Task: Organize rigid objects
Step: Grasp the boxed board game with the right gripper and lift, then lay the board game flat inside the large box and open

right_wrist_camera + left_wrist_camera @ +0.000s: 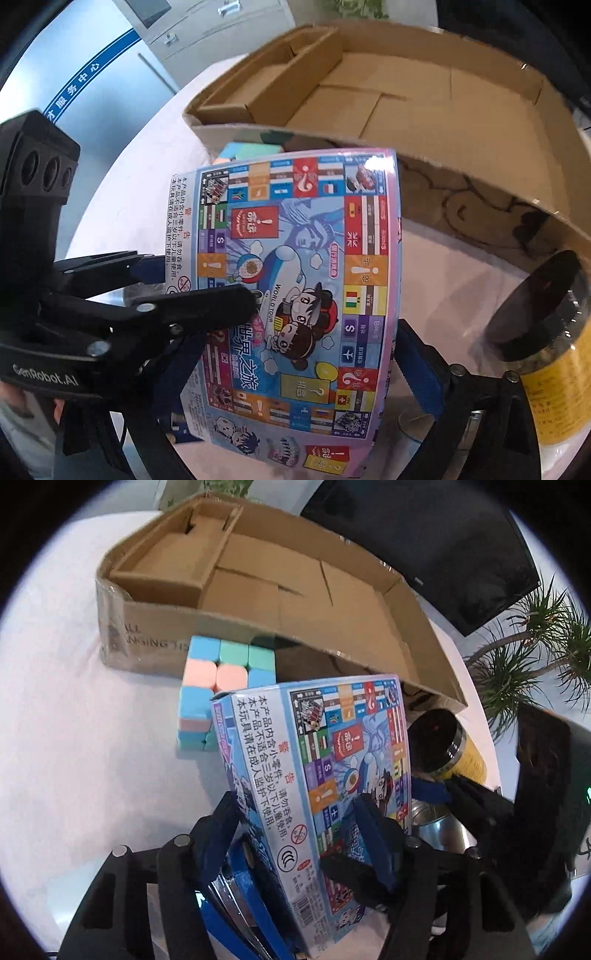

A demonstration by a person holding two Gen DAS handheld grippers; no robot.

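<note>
A colourful board-game box stands upright above the white table. My left gripper is shut on it, one finger on each broad face; from the right wrist view this gripper reaches in from the left. My right gripper is spread wide around the same box. Its blue pad sits just off the box's right edge and its other finger is mostly hidden. A pastel puzzle cube sits by the empty cardboard box. A black-lidded yellow jar lies at the right.
A shiny metal vessel sits low behind the game box. A dark monitor and a spiky green plant stand beyond the cardboard box. Grey cabinets line the far wall. White tabletop stretches to the left.
</note>
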